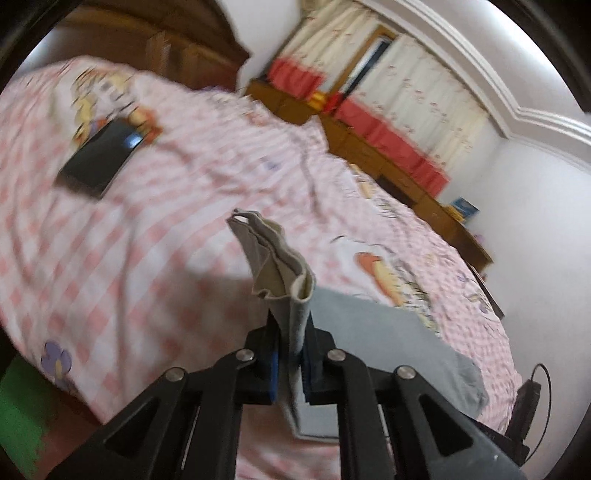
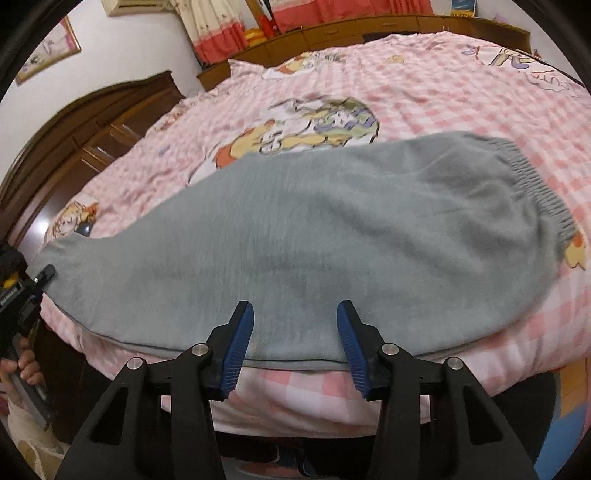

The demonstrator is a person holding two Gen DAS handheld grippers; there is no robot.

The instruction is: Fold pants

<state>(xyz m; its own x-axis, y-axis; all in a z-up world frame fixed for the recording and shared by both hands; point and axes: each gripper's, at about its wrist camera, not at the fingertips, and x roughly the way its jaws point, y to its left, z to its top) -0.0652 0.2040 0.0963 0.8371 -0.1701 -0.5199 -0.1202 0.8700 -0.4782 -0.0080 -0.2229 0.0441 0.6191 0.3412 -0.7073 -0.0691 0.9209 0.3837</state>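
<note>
Left hand-held gripper [image 1: 291, 332] clamped on the leg-hem end of the grey pants [image 1: 388, 343], blue pads [image 1: 274, 373] pinching bunched fabric between them, hem edge with pale inner lining sticking up above the fingertips; rest of the leg trailing down to the right onto the bed [image 1: 166, 240]. Seen again at left edge of right wrist view, left hand-held gripper [image 2: 46, 275] at the narrow leg end, held by a hand [image 2: 27, 369] on its handle

Right hand-held gripper [image 2: 295, 314] with jaws apart, nothing pinched, blue pads [image 2: 240, 343] over the near long edge of the pants [image 2: 314, 240] around mid-length; contact with the cloth cannot be told

Pants lying lengthwise across the near part of the bed [image 2: 424, 85], legs stacked one on the other, elastic waistband [image 2: 532, 184] at the right end, narrow leg end at the left, near edge running close along the mattress edge. Pink-and-white checked sheet with cartoon prints under them

Black phone [image 1: 99, 158] lying flat on the bed, well apart from the pants. Dark wooden headboard [image 2: 85, 147] at the far left, low wooden cabinets [image 2: 332, 33] and red-and-cream curtains [image 1: 399, 110] beyond the bed. Left view motion-blurred
</note>
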